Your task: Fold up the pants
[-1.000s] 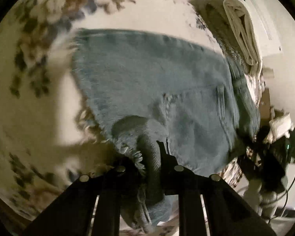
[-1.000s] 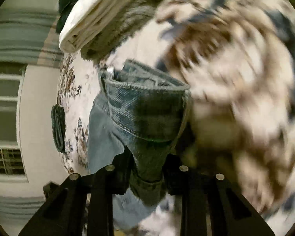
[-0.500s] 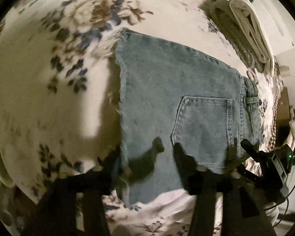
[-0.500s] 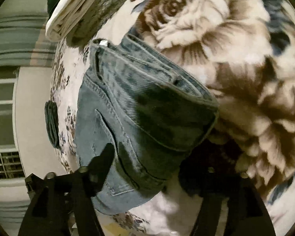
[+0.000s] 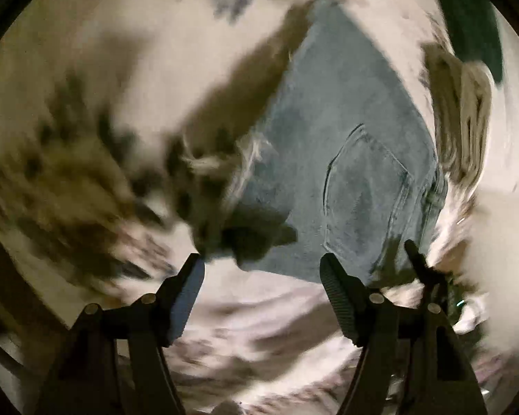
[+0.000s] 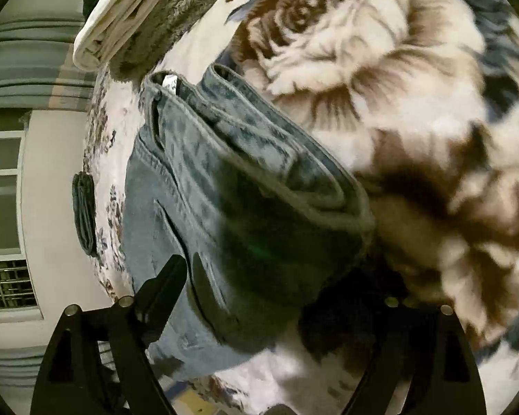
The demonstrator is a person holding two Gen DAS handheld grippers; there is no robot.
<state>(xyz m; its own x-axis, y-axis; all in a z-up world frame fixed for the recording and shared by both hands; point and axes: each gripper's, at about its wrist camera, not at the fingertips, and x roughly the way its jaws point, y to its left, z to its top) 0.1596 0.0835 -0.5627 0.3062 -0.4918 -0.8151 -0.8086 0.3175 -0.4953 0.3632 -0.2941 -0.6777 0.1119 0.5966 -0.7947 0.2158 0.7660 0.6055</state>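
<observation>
The light blue jeans (image 5: 332,159) lie folded on the floral blanket (image 5: 97,79), back pocket up, frayed hem to the left. My left gripper (image 5: 263,276) is open and empty, just short of the near edge of the jeans. In the right wrist view the folded waistband end of the jeans (image 6: 231,186) lies in layers on the blanket (image 6: 415,110). My right gripper (image 6: 280,297) is open wide and empty, over the near corner of the jeans; its right finger is lost in shadow.
A folded cream garment (image 6: 128,14) lies on a grey fuzzy one (image 6: 176,24) at the far end of the bed; both also show in the left wrist view (image 5: 467,117). A dark folded cloth (image 6: 84,214) sits at the bed's left edge. A wall and window (image 6: 3,186) lie beyond.
Both grippers let go of the jeans and opened. The folded jeans now rest flat on the blanket. The left gripper has drawn back and swung; its view is blurred.
</observation>
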